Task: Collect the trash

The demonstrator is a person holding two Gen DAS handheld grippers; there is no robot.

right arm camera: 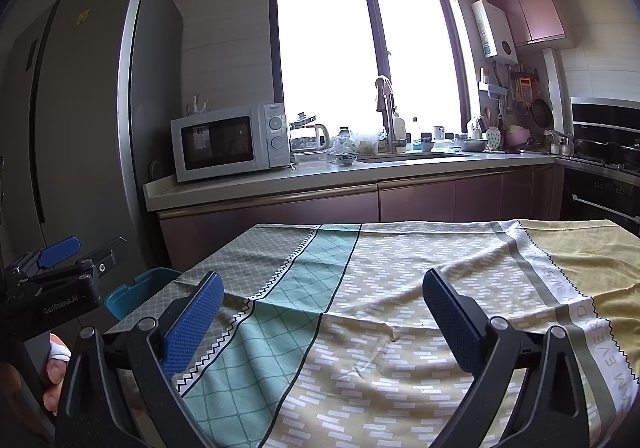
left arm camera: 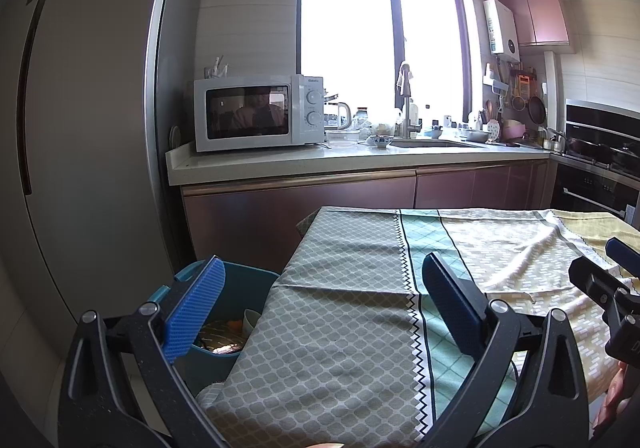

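Above the patterned green-and-yellow tablecloth (right arm camera: 400, 288), the left gripper (left arm camera: 324, 304) and right gripper (right arm camera: 322, 312) each hold their blue-padded fingers spread wide, gripping nothing. Beside the table's left edge sits the teal plastic trash bin (left arm camera: 244, 280), containing crumpled foil-like trash (left arm camera: 222, 340) and an orange scrap. A white microwave (left arm camera: 256, 112) stands on the pale countertop (left arm camera: 360, 160) beyond.

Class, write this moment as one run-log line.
left claw: open, empty | right claw: open, empty | tablecloth: no trash visible | blue bin: beside table, holds trash
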